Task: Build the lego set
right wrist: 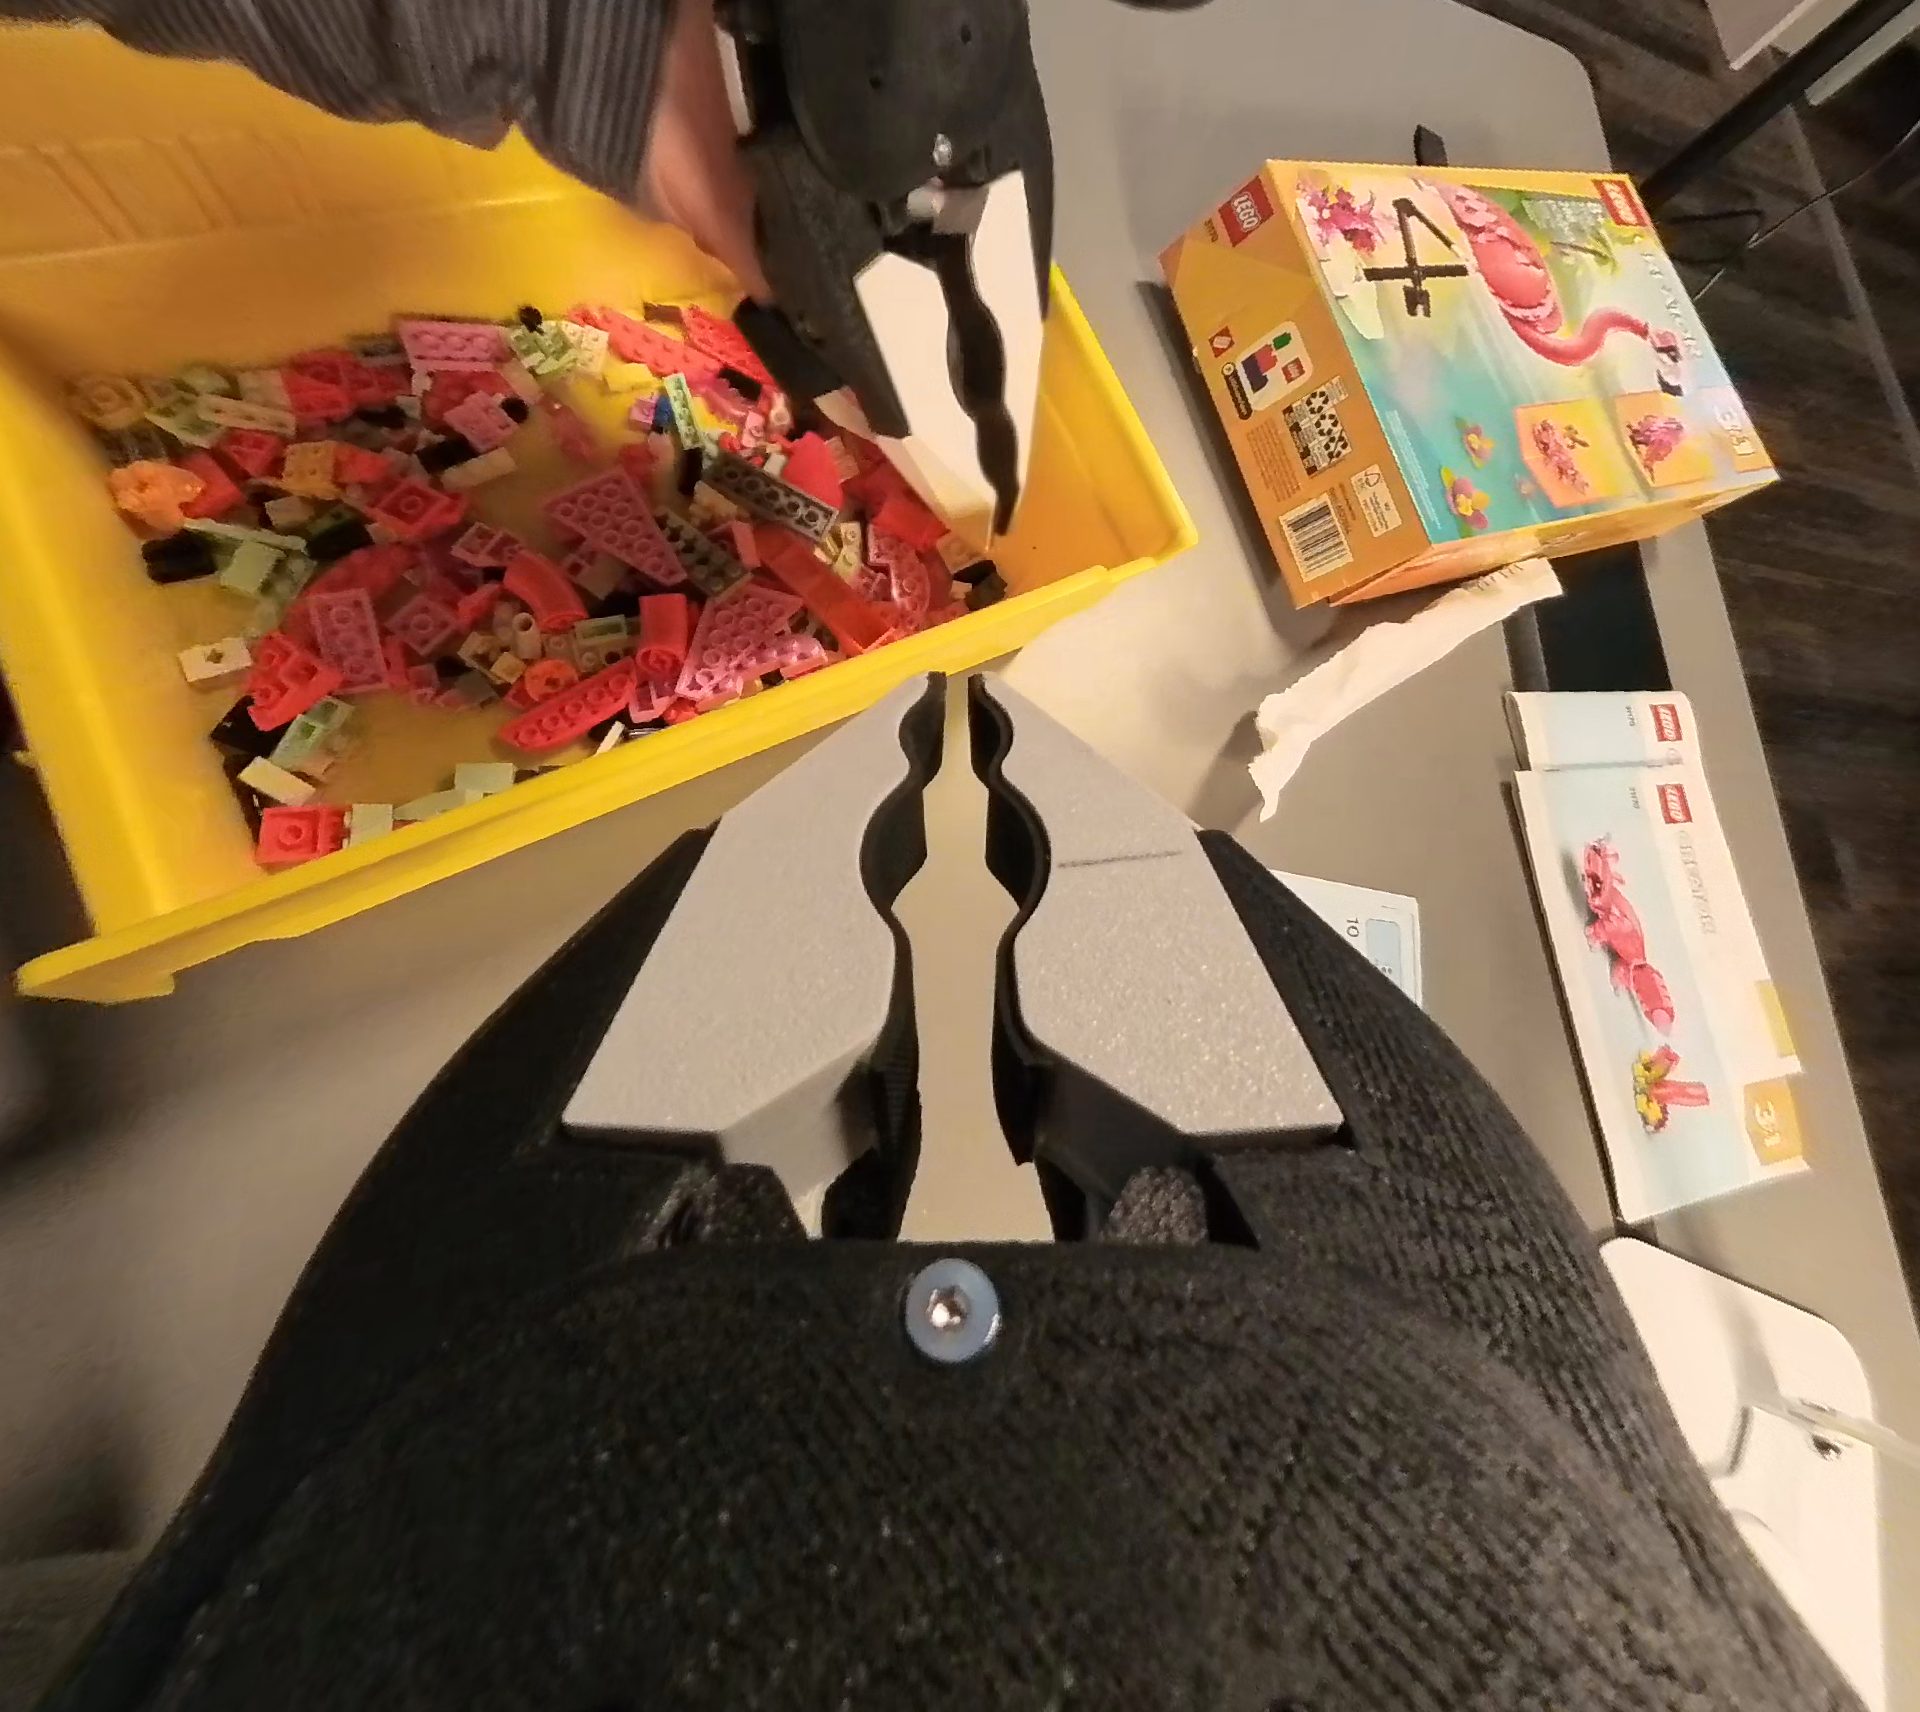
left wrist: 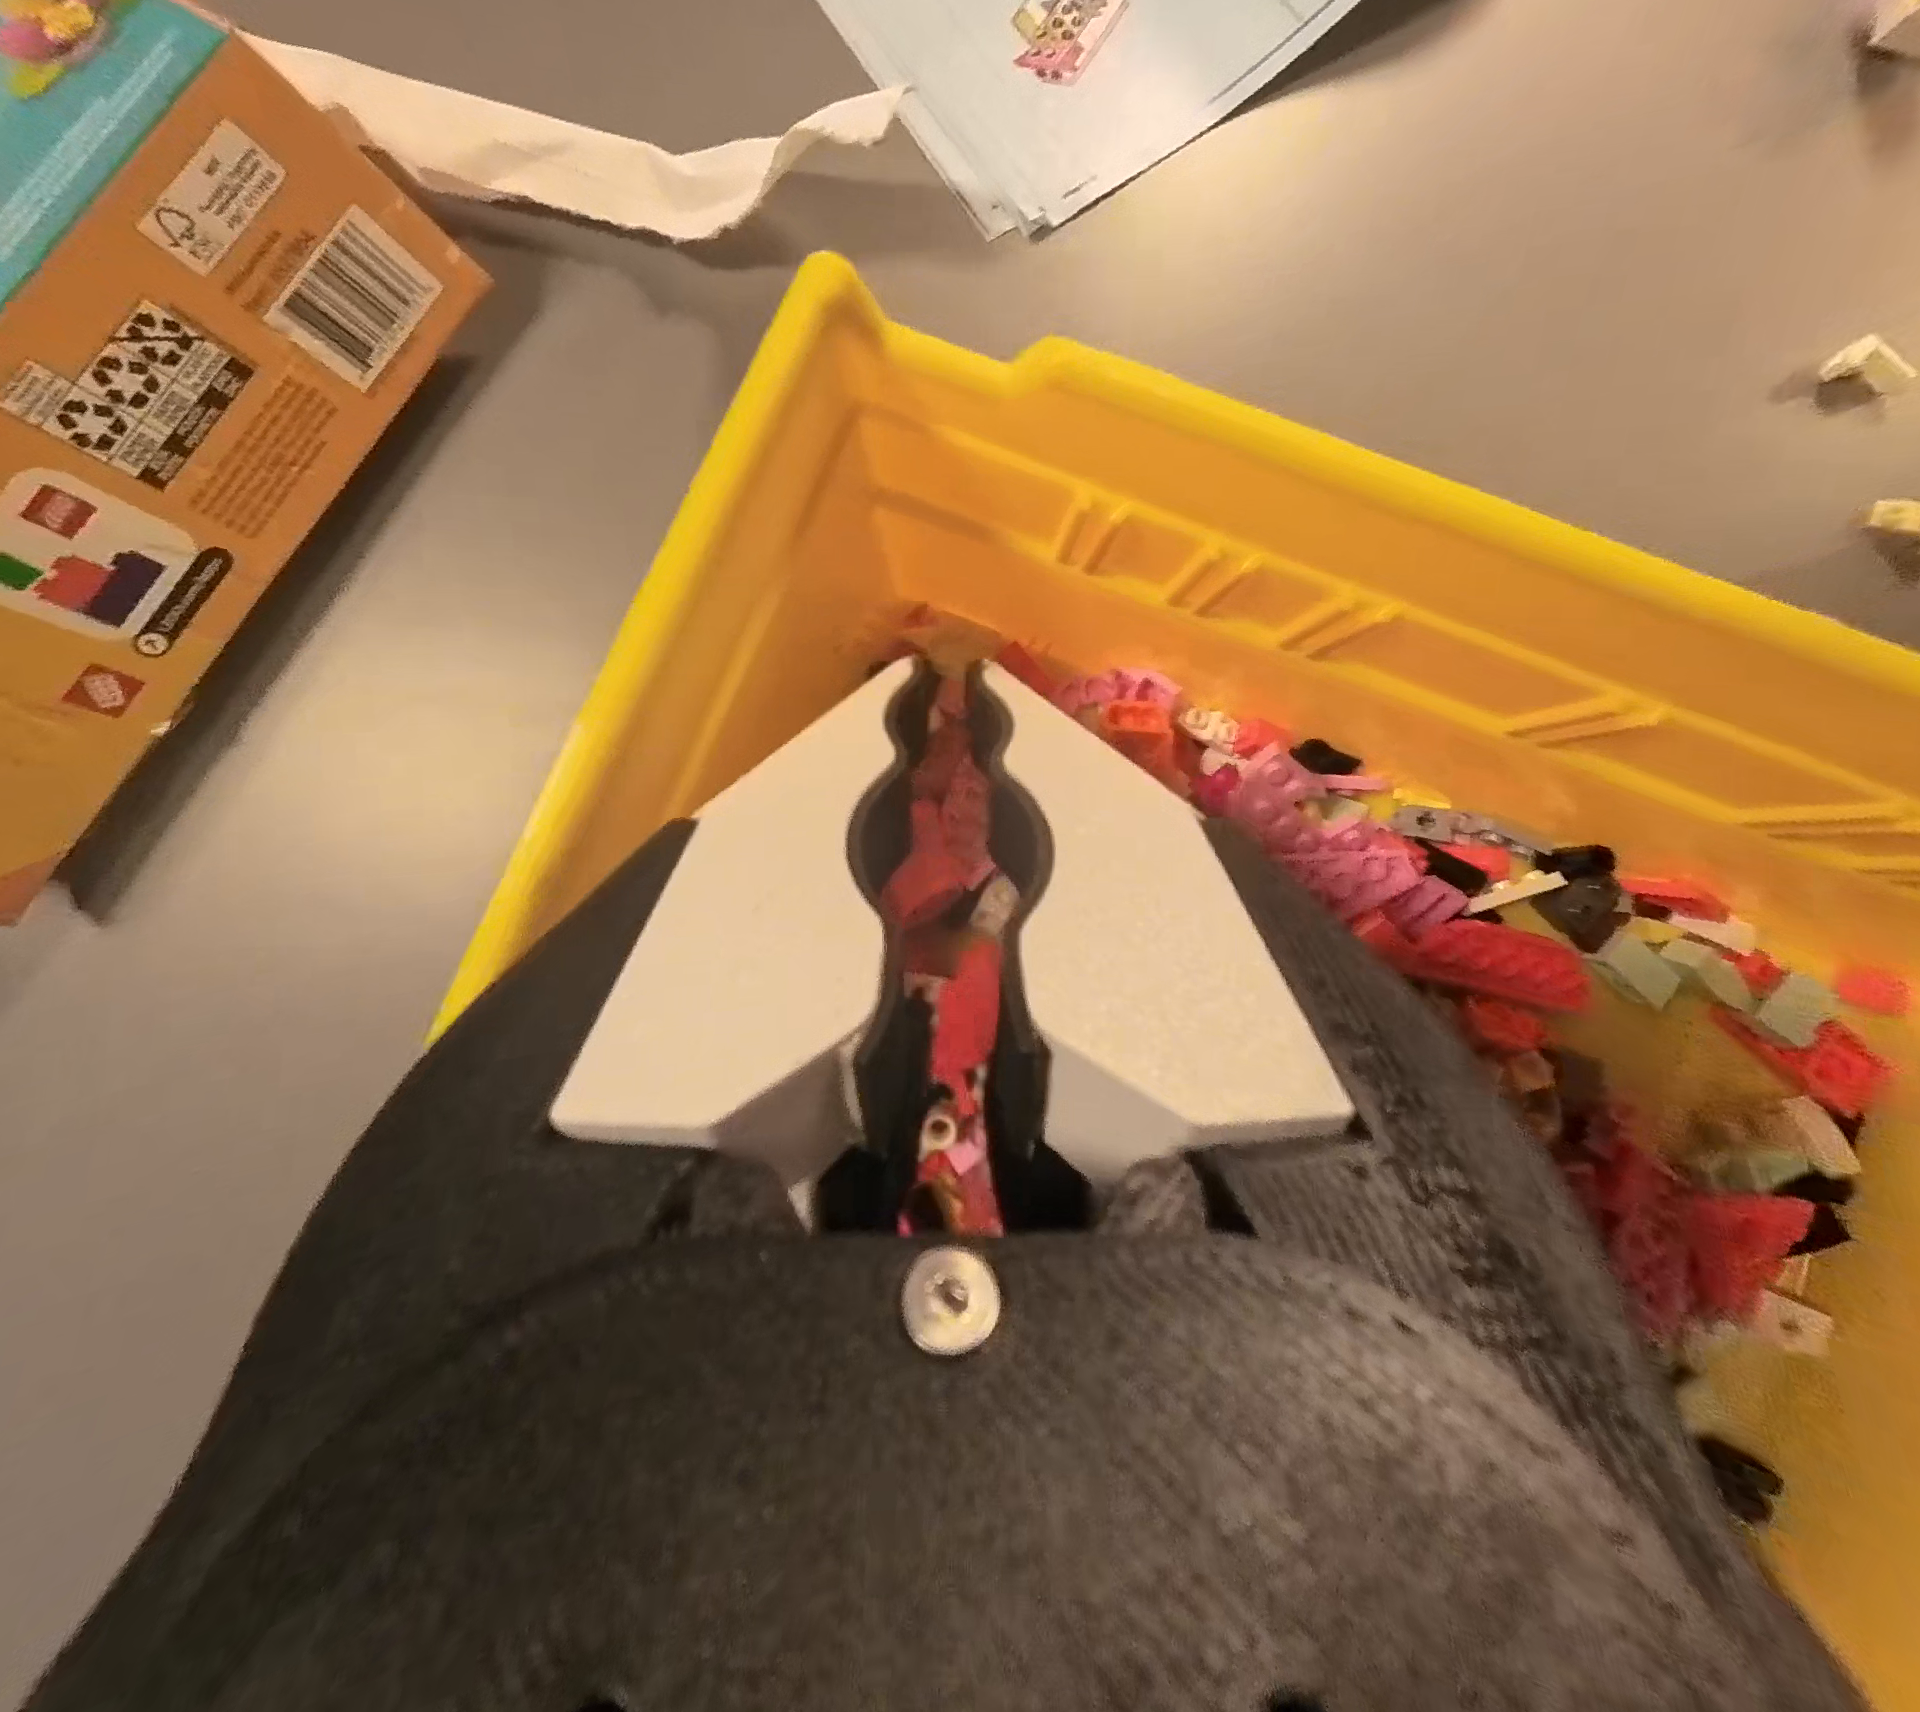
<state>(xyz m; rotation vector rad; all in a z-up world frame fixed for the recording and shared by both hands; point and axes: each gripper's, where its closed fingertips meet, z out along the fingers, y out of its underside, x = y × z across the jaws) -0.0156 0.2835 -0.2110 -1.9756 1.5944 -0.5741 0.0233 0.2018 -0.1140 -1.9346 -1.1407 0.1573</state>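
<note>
L gripper [right wrist: 1003, 509] angled down into yellow bin [right wrist: 1132, 457] corner, jaws near-closed.

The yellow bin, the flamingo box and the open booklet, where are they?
Yellow bin [right wrist: 644, 821]: right wrist view, on its near rim.
Flamingo box [right wrist: 1538, 374]: right wrist view, on its picture face.
Open booklet [left wrist: 1091, 31]: left wrist view, on its left page.
</note>
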